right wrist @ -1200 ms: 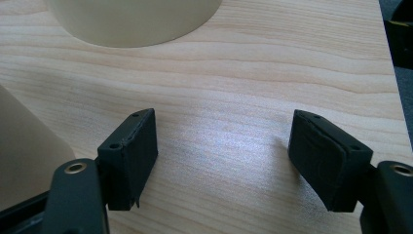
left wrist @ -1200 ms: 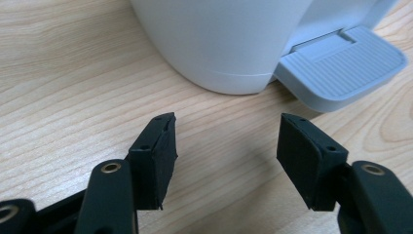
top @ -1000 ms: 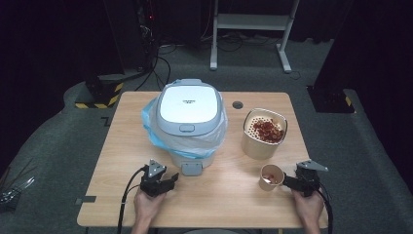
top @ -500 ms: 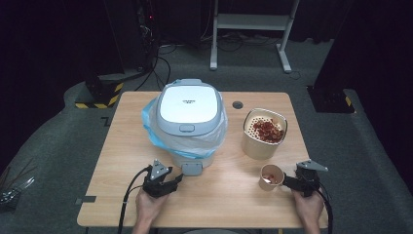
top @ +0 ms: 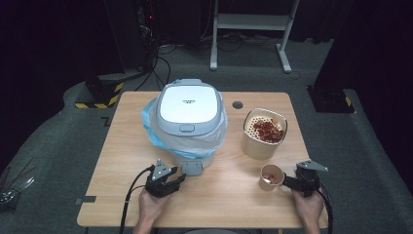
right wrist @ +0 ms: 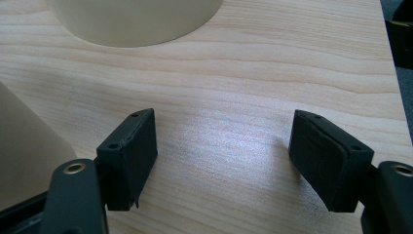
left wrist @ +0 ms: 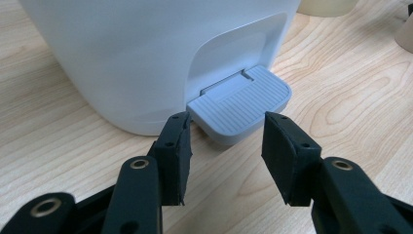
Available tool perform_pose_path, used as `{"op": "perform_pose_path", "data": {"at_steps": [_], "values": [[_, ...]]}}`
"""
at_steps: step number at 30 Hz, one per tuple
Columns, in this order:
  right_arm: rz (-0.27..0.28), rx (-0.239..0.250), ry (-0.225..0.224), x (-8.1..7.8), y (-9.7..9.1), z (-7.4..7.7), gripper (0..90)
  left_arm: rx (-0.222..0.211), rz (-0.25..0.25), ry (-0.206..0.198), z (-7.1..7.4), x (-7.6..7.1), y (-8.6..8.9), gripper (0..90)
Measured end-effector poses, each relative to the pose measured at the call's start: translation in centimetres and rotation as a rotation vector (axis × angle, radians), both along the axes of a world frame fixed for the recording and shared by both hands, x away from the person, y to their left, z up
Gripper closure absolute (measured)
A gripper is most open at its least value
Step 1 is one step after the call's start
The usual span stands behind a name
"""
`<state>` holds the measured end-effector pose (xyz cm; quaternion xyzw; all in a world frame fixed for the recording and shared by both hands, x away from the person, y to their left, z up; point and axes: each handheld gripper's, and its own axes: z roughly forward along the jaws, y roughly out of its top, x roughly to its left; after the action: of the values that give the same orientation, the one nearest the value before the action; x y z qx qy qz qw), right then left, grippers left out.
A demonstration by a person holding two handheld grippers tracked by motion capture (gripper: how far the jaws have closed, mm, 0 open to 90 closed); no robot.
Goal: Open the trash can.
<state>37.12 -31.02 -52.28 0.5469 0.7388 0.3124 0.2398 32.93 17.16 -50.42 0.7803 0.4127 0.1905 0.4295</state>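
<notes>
Left hand-held gripper sits low on the wooden tabletop, aimed at the grey ribbed foot pedal that sticks out from the base of a white pedal bin with a flat white-and-grey lid and a pale blue plastic liner. In the left gripper view its two black jaws stand apart, one at each front corner of the pedal. The left jaw's tip is just beside or touching the pedal's corner; the right jaw's tip is close to the other corner with a narrow gap showing. The jaws have just been closing, with the front edge of the pedal between their tips but not clamped. The bin's white body rises directly behind the pedal.

Right hand-held gripper rests at the right front of the tabletop, pointing left towards a small brown paper cup just beside its tips. In the right gripper view its jaws stand wide apart over bare wood, holding nothing, with the tan side of the cup at the left edge, just beside the left jaw.

Behind the cup, near the bin's right side, stands a cream round container with a perforated insert holding red pieces. A small dark round grommet is set into the tabletop near the far edge. A hand grips each tool from the bottom of the high view.
</notes>
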Motion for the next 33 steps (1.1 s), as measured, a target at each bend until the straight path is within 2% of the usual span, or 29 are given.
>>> {"op": "perform_pose_path", "data": {"at_steps": [9, 13, 33], "values": [[0.000, 0.000, -0.001, 0.0, 0.0, 0.0, 26.4, 0.019, -0.031, -0.011, 0.4, 0.5, -1.0, 57.4], [0.000, 0.001, 0.001, 0.0, 0.0, 0.0, 26.3, 0.012, -0.043, -0.007, 0.3, 0.8, -1.6, 58.1], [0.000, 0.001, 0.001, 0.0, 0.0, 0.0, 26.4, 0.036, -0.060, -0.021, 0.3, 2.0, -3.1, 60.6]]}}
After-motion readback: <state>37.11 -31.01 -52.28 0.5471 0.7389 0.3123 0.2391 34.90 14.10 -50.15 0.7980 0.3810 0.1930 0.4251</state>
